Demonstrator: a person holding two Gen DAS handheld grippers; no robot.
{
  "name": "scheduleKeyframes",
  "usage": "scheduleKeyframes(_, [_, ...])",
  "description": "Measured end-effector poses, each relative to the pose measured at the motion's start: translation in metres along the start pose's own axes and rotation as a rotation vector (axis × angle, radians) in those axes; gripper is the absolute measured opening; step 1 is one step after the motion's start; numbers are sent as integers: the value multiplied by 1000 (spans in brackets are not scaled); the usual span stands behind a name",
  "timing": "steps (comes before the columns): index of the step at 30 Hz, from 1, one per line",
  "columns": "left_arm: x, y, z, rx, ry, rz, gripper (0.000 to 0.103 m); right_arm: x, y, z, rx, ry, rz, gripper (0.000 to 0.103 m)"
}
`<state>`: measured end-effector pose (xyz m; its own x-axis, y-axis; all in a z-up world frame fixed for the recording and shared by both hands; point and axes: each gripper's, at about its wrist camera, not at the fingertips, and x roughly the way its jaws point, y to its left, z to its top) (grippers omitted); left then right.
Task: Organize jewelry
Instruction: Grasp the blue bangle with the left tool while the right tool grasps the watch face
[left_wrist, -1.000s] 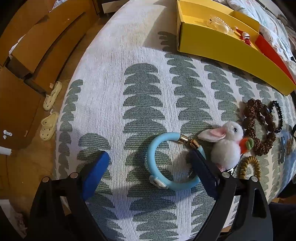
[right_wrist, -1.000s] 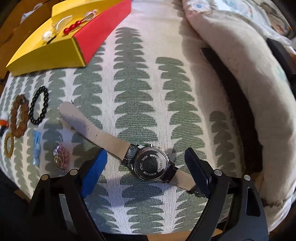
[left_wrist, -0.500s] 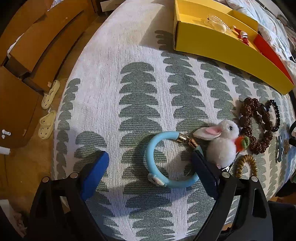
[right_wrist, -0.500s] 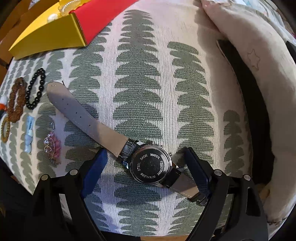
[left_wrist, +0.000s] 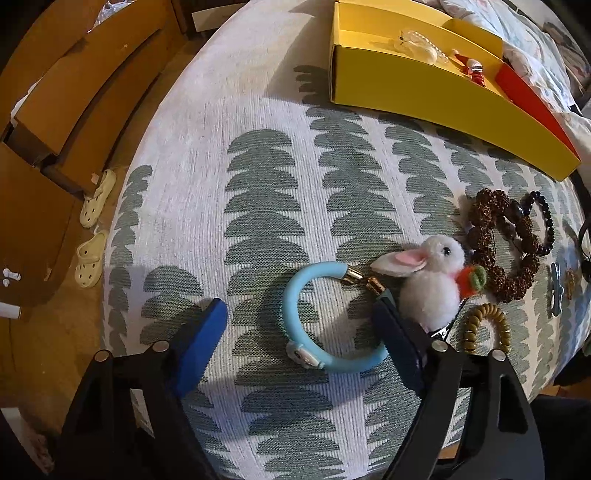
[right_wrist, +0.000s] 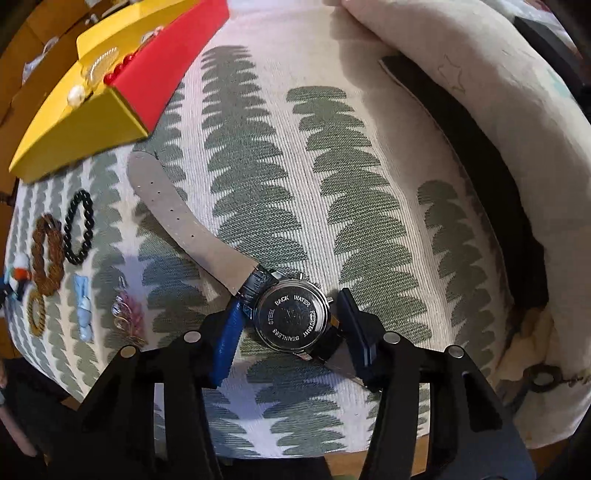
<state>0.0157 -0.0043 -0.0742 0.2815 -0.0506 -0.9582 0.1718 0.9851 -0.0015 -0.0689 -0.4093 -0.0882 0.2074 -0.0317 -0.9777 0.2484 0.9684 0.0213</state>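
Jaws of the right gripper (right_wrist: 291, 328) have narrowed and are closing around the face-down wristwatch (right_wrist: 291, 319), pads not yet pressing. Left gripper (left_wrist: 301, 332), closing slightly, straddles the blue bracelet (left_wrist: 325, 314); 2 pickups begin.

A wristwatch (right_wrist: 291, 317) lies face down on the patterned cloth, steel back up, its grey strap running far-left. A light blue bangle (left_wrist: 325, 317) with gold end caps lies flat, a white pompom rabbit (left_wrist: 432, 280) at its right. A yellow box (left_wrist: 436, 92) stands far off, holding pearls and red beads.
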Motion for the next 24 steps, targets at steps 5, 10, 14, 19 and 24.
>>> scheduleKeyframes(5, [-6,2,3,-26,-8,-23,51,-28,4,-11,51,-56,62,51])
scheduleKeyframes(10, [-11,8,5,-49,-7,-77,18,-46,11,-19,75,-107,82,51])
scheduleKeyframes(14, [-14,5,4,-44,-7,-85,17,-58,11,-18,73,-134,98,51])
scheduleKeyframes(19, [-15,12,6,-50,-5,-117,11,-64,18,-9,81,-172,108,51])
scheduleKeyframes(24, [-25,13,5,-49,-31,-138,10,-70,31,-8,86,-212,117,51])
